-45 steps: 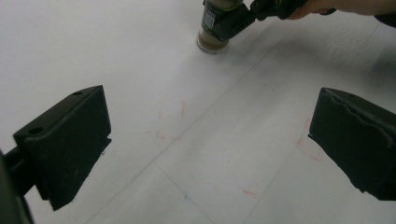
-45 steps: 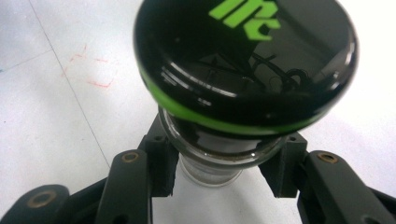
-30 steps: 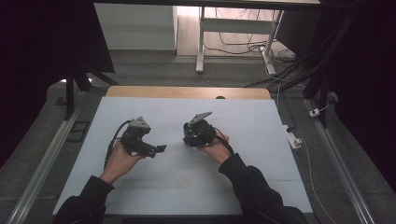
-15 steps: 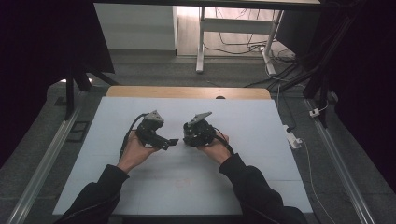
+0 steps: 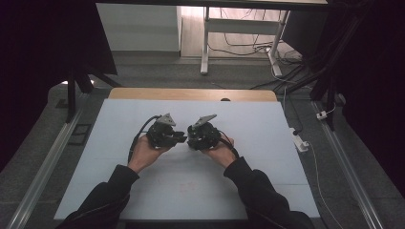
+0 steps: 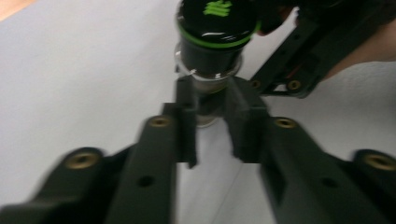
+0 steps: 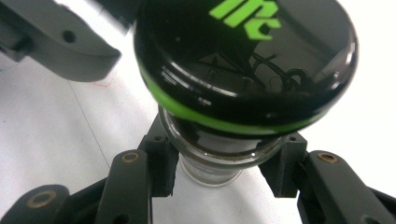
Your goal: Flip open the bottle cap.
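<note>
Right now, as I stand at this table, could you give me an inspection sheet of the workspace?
Surface: white table top, bare.
Job's things: glass jar, black lid with green ring.
Clutter: nothing seen.
Grippers: right gripper clamps the jar; left gripper has just been closing its jaws, jar between them, pads on the glass.
Cables: black cable trails from left gripper; loose wires on floor behind.
Surroundings: power strip at right.

Black jar cap point(image 7: 243, 60), green band

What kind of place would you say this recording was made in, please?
Probably a lab or workshop recording station: a bare pale table with metal rails alongside, loose cables on the floor behind, and dark surroundings.
</note>
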Demonstrator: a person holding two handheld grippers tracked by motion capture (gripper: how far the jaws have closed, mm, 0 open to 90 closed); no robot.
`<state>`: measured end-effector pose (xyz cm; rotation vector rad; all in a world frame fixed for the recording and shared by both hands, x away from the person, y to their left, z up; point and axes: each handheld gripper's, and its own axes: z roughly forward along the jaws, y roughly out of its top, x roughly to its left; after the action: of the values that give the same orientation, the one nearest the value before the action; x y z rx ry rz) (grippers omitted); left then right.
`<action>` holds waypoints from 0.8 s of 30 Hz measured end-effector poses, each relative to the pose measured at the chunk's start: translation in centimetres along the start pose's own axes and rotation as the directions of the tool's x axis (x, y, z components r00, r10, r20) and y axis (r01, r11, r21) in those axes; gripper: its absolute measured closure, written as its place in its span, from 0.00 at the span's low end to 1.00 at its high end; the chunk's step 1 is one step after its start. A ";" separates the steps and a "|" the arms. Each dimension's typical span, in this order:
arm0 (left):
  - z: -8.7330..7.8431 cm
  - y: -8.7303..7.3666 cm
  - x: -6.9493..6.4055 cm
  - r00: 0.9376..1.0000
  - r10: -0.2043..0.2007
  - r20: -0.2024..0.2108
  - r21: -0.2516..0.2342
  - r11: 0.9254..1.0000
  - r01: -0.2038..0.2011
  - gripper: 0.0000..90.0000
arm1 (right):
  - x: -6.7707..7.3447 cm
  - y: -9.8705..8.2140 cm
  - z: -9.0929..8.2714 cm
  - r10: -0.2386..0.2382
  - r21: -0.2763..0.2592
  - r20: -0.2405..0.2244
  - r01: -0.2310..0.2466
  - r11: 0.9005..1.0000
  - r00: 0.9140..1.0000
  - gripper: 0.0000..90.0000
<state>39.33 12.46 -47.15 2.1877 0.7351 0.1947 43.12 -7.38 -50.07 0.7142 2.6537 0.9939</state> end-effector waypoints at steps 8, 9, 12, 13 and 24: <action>0.8 0.4 -0.4 1.000 0.011 0.018 0.021 1.000 -0.012 0.98 | 0.0 0.0 0.0 -0.004 0.001 0.000 0.004 1.000 1.000 0.58; 0.9 0.4 -0.5 1.000 0.007 0.014 0.019 1.000 -0.008 0.98 | 0.0 0.0 0.0 -0.004 0.001 0.000 0.004 1.000 1.000 0.58; 1.1 0.5 -0.5 1.000 0.006 0.014 0.020 1.000 -0.006 0.98 | 0.0 0.0 0.0 -0.001 0.001 0.001 0.001 1.000 1.000 0.58; 1.1 0.5 -0.6 1.000 0.001 0.012 0.019 1.000 -0.001 0.98 | -0.1 0.0 0.0 0.001 -0.002 -0.004 -0.001 1.000 1.000 0.58; 0.4 1.0 -0.8 1.000 -0.008 0.023 -0.001 1.000 0.008 0.98 | 0.0 0.0 0.0 0.002 0.003 0.000 -0.002 1.000 1.000 0.58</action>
<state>39.25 11.18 -46.59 2.1819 0.7309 0.1655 43.15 -7.40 -50.06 0.7174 2.6558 0.9911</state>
